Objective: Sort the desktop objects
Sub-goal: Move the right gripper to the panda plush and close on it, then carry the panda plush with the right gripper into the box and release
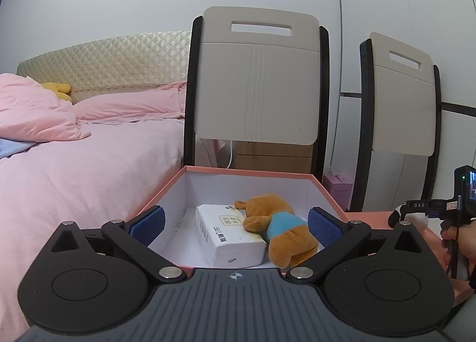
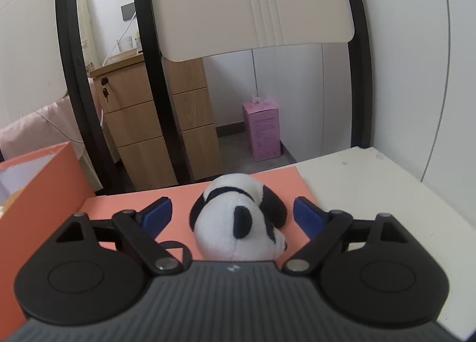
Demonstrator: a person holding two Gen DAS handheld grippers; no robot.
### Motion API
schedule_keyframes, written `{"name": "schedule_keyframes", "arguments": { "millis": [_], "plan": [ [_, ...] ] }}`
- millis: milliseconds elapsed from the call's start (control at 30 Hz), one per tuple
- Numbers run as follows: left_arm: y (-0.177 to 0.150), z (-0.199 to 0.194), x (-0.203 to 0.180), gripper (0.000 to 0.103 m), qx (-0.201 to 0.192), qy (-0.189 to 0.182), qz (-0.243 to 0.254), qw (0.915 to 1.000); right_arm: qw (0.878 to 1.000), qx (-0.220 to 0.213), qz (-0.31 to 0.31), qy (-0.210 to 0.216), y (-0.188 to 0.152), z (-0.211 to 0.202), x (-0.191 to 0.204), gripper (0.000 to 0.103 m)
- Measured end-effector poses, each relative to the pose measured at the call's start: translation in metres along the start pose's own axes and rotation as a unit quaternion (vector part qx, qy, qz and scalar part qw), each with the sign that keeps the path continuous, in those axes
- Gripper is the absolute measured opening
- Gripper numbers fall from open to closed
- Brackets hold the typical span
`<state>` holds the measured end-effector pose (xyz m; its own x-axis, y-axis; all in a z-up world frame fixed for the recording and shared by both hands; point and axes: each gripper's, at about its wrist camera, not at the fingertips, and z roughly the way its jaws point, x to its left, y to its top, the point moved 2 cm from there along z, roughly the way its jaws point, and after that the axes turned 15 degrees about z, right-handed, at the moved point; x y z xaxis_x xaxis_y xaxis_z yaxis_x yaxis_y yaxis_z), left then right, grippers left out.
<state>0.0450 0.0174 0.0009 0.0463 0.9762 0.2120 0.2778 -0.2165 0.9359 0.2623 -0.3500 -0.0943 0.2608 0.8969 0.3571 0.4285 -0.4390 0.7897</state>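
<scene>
A handheld right gripper [image 2: 232, 217] stands with its fingers spread wide on either side of a panda plush [image 2: 238, 220], which lies on its side on a salmon-pink sheet [image 2: 125, 203] on the white desk [image 2: 372, 190]. Neither blue pad [image 2: 308, 217] appears to touch the toy; the straddling pose reads as the set-up for a grasp, with the plush centred between the fingers so that both pads would meet it evenly.

To its left, the left gripper [image 1: 235, 224] hovers over the near edge of an open pink box [image 1: 250, 171], its fingers likewise wide apart and holding nothing. Inside the box lie one white tissue pack [image 1: 229, 237] and one brown bear plush in a blue shirt [image 1: 279, 223], the bear draped partly across the pack. That arrangement suggests the box serves as the collecting bin, and that the panda is the next item bound for it.

The count: two grippers, one box, two items already in it, one panda outside it on the sheet. In the background stand two folding chairs [image 1: 255, 74], a wooden drawer unit [image 2: 166, 133] and one pink carton on the floor [image 2: 261, 133], beside a bed with pink bedding [image 1: 74, 163].
</scene>
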Motion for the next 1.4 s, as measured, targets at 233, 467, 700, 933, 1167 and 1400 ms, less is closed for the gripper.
{"name": "schedule_keyframes", "arguments": {
  "millis": [233,467,700,933,1167,1400],
  "plan": [
    [-0.001,-0.001,-0.004,0.103,-0.002,-0.006,0.007,1.0,1.0,0.02,-0.015,-0.014,-0.01,0.016,0.0,0.06],
    [-0.001,-0.001,-0.002,0.103,-0.002,-0.002,0.002,1.0,1.0,0.008,-0.004,0.001,-0.006,-0.003,0.005,0.058],
    [0.001,-0.005,0.003,0.103,-0.007,0.006,0.0,1.0,0.996,0.001,0.025,0.08,0.008,-0.045,0.034,0.058],
    [0.006,-0.013,0.023,0.103,-0.019,0.04,-0.013,0.9989,0.966,0.047,0.041,0.251,0.003,-0.09,0.1,0.058],
    [0.008,-0.016,0.039,0.103,-0.03,0.059,-0.034,0.9972,0.919,0.144,-0.023,0.367,-0.042,-0.115,0.183,0.058],
    [0.007,-0.015,0.05,0.103,-0.032,0.073,-0.045,0.9958,0.899,0.197,-0.069,0.386,-0.083,-0.106,0.237,0.058]
  ]
}}
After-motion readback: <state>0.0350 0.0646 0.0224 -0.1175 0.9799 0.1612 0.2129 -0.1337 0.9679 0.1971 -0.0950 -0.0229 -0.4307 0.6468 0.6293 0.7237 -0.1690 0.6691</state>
